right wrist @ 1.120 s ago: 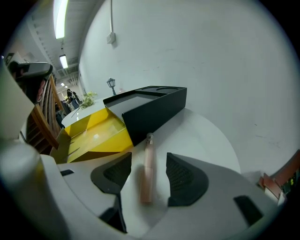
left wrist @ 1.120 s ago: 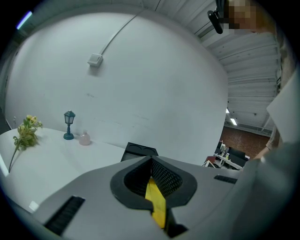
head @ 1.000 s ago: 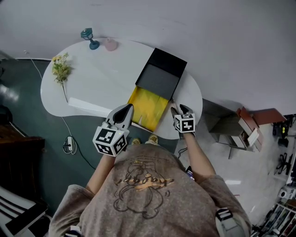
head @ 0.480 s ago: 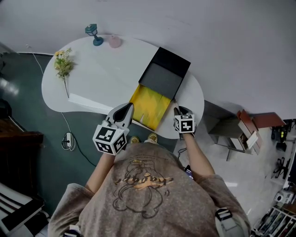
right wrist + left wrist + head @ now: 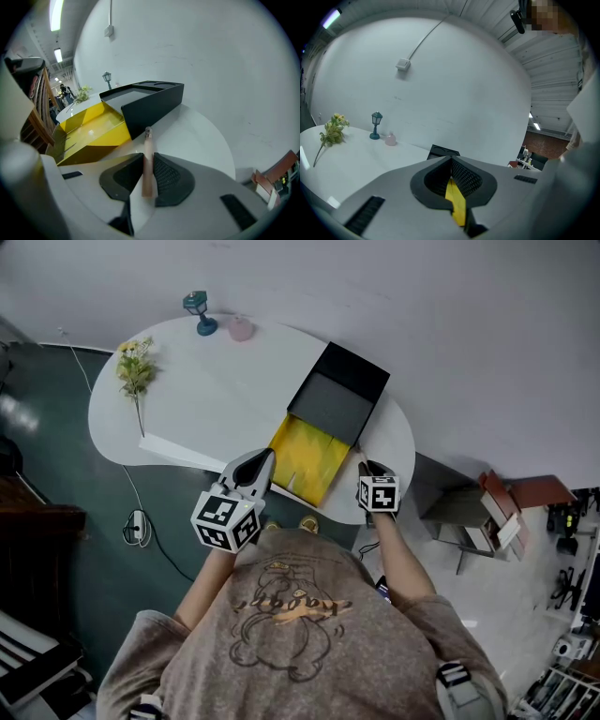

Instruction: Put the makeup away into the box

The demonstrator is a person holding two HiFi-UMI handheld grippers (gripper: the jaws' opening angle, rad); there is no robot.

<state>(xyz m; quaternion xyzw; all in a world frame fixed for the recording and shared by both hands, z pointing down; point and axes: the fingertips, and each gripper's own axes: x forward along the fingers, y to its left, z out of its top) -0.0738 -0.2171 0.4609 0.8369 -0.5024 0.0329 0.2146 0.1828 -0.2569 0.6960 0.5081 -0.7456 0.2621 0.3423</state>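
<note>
two grippers at the white table (image 5: 206, 399), right gripper (image 5: 148, 157) jaws just closing onto a slim pink makeup stick (image 5: 148, 140) lying beside the black box (image 5: 150, 105), left gripper (image 5: 451, 161) pinching the box's yellow flap (image 5: 455, 201)

White kidney-shaped table (image 5: 216, 381) against a pale wall. Far edge: small teal lamp figurine (image 5: 197, 307), upright, with a small pink object (image 5: 242, 329) just beside it. Left end: flower sprig (image 5: 136, 371) lying flat, yellow blooms toward the wall. Near edge: long white strip (image 5: 178, 454). Dark teal floor (image 5: 56, 456) below, with a white plug block (image 5: 139, 526) and its cable. On the wall, a small box (image 5: 403, 64) with a cable running up.
</note>
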